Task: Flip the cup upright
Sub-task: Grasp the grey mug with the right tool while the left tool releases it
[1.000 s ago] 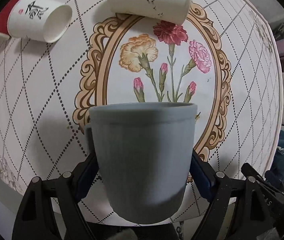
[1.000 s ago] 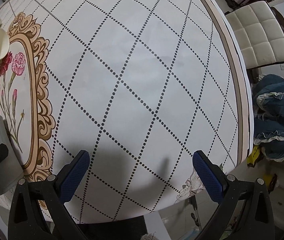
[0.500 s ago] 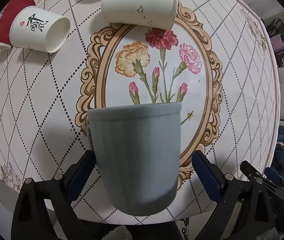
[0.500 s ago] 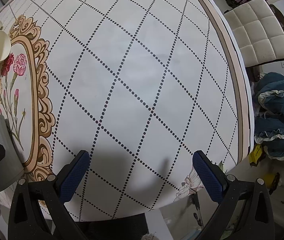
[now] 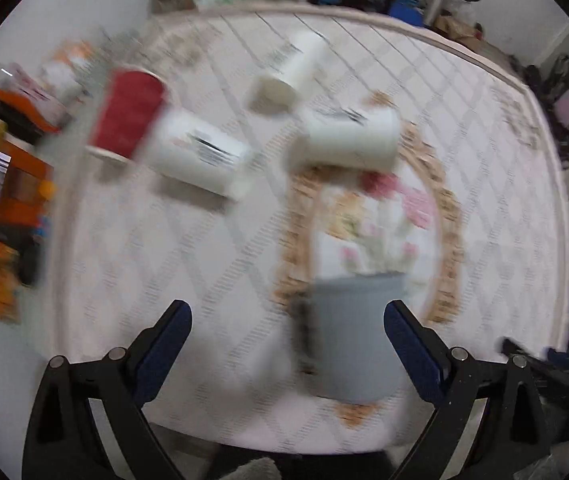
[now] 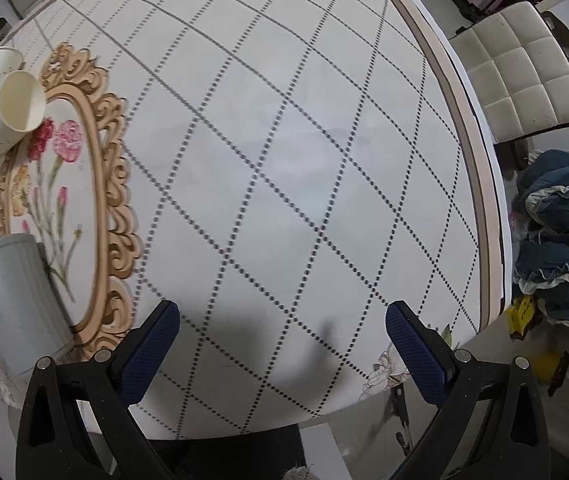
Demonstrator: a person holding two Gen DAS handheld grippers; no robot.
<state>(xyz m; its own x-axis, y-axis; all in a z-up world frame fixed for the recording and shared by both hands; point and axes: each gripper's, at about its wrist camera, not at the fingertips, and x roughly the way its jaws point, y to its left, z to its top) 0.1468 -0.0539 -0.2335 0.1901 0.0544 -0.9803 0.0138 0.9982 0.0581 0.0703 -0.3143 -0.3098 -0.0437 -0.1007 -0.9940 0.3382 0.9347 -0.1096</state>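
Both claws gape wide with nothing between their blue pads: the left claw (image 5: 287, 326) has the grey cup (image 5: 354, 336) standing on the surface (image 5: 188, 256) just ahead, close inside its right finger, mouth up, though blur hides any contact. Beyond lie three white paper cups (image 5: 344, 142) and a red cup (image 5: 128, 116); the right claw (image 6: 282, 330) hovers over bare patterned cloth.

Left wrist view is heavily motion-blurred; right wrist view is sharp. Even, soft indoor light throws a dim shadow on the surface (image 6: 268, 208) ahead of the right claw (image 6: 282, 340); fisheye bends edges.
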